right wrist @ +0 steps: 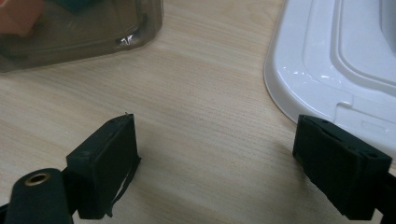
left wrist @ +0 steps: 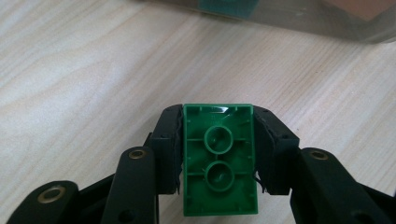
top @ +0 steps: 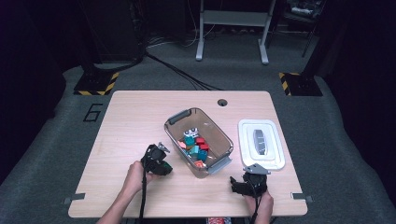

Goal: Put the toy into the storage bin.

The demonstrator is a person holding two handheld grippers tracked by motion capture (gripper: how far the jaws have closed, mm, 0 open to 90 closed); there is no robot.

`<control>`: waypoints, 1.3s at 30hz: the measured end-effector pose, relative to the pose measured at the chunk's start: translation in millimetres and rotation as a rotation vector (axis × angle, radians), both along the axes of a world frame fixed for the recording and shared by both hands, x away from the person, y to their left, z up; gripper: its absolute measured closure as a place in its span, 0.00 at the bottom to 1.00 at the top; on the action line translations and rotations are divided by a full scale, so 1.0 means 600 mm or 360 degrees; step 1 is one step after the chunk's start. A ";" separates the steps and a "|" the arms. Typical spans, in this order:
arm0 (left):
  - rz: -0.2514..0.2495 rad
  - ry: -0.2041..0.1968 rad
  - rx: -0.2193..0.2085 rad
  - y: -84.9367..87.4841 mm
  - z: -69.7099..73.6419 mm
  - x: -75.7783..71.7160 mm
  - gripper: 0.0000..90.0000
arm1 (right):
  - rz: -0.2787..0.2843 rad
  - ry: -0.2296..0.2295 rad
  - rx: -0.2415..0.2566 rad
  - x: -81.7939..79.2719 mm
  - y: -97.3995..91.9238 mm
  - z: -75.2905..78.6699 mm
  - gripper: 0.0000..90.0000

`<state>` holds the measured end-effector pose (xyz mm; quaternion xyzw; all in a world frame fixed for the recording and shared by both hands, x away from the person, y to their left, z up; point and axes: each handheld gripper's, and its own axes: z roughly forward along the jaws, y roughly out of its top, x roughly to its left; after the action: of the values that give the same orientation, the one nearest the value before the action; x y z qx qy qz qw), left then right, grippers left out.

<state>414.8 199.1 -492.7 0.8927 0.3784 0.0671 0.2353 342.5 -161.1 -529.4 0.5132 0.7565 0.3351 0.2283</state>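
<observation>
Left gripper view shows a green brick (left wrist: 219, 163) pinched between the two black pads, which press on its long sides, so the brick's long axis runs along the jaws and its far short end pokes just past the fingertips (left wrist: 169, 116). Its hollow underside, with two round tubes, faces the camera, which suggests the studded face points down at the table (left wrist: 84, 70). The wall of the clear bin (left wrist: 289, 18) crosses the top of that view, ahead of the brick's free end and a little to the right. In the high view the left gripper (top: 161, 164) sits on the table just left of the bin (top: 173, 119), near the bin's near corner, and coloured bricks (top: 196, 145) lie inside. So the relation that matters is this: the bin's opening lies ahead and to the right of the brick and above its level, with the rim between them. I judge that the brick must go up over the rim before the pads let go, and the left hand is plainly the nearer one for it. The right gripper (top: 247, 184) rests between the bin and the white lid (top: 275, 135), its jaws spread wide with only bare wood between them in the right gripper view, holding nothing.
</observation>
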 end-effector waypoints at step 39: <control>0.0053 -0.0291 -0.0064 0.045 0.196 0.047 0.65 | 0.0000 0.0000 0.0000 0.000 0.000 0.000 0.14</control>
<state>442.9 226.2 -375.0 0.8715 0.3714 0.1446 0.2856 342.5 -161.1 -529.4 0.5133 0.7563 0.3351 0.2283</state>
